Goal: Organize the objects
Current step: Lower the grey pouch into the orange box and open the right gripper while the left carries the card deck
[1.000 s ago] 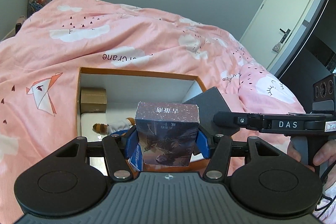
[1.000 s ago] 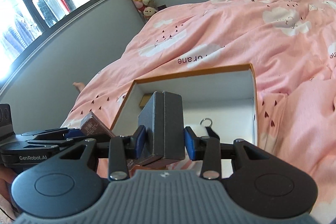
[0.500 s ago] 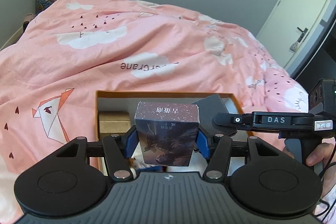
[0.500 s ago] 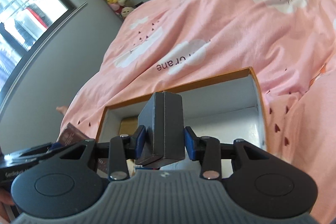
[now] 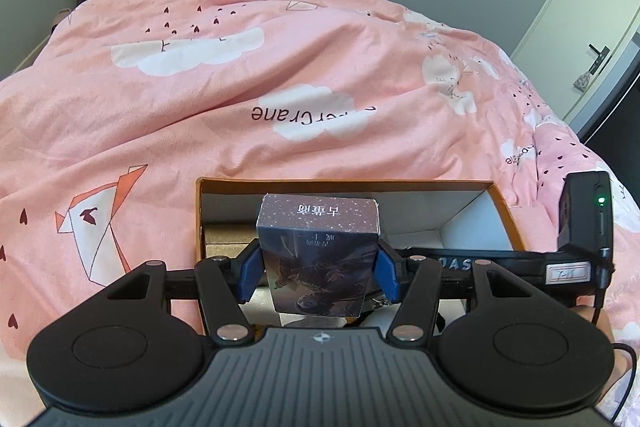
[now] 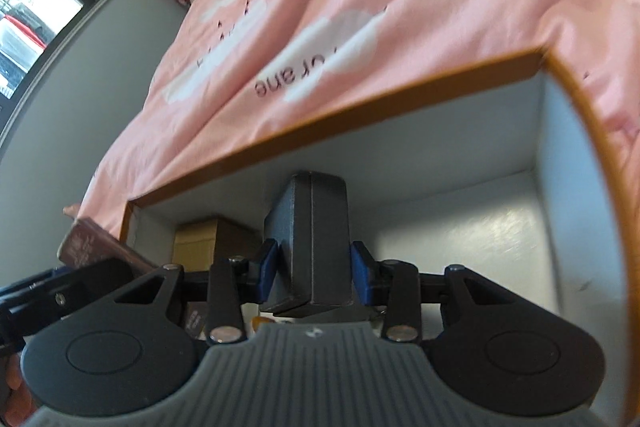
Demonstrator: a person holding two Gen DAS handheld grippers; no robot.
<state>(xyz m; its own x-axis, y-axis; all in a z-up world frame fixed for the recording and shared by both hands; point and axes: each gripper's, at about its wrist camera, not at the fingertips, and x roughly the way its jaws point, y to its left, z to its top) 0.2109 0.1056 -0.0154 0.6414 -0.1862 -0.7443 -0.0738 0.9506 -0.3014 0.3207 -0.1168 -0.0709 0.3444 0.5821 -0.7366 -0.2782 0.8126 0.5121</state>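
My left gripper (image 5: 318,269) clamps one dark printed card box (image 5: 317,255) between its blue fingers (image 5: 249,270), held over the orange-rimmed box (image 5: 344,181) on the pink bed cover (image 5: 240,75). Only my right view looks deep inside that box: my right gripper (image 6: 312,269) pinches one dark grey case (image 6: 310,239) upright above its white floor, with one brown carton (image 6: 200,241) ahead to the left. The left view alone shows the door (image 5: 576,11); the right view alone shows the window (image 6: 28,11).
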